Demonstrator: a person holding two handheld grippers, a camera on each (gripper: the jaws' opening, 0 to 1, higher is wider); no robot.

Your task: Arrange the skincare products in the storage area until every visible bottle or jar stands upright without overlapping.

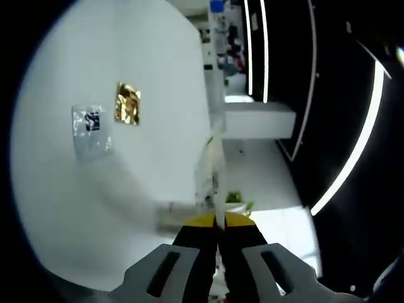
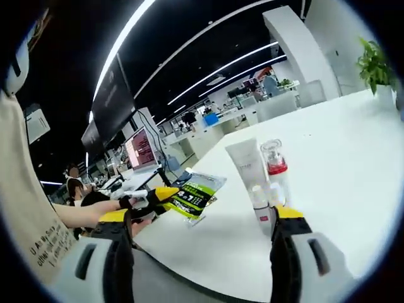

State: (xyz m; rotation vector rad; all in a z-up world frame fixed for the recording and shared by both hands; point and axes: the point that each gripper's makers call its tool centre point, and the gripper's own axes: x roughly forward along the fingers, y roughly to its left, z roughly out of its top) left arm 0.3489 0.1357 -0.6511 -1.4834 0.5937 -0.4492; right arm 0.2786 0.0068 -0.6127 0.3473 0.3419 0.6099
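In the right gripper view, a white tube stands upright on the white table. A clear bottle with a red band stands right beside it. My right gripper is open, its jaws wide apart, just in front of the pair. To their left, my left gripper is shut on a flat green and yellow sachet, held over the table edge. In the left gripper view, my left gripper pinches that sachet, seen edge-on. A gold packet and a clear packet with dark print lie flat on the table.
A laptop sits behind the left gripper at the far table edge. A potted plant stands at the far right corner. A beige sleeve is close on the left. Desks and ceiling light strips lie beyond.
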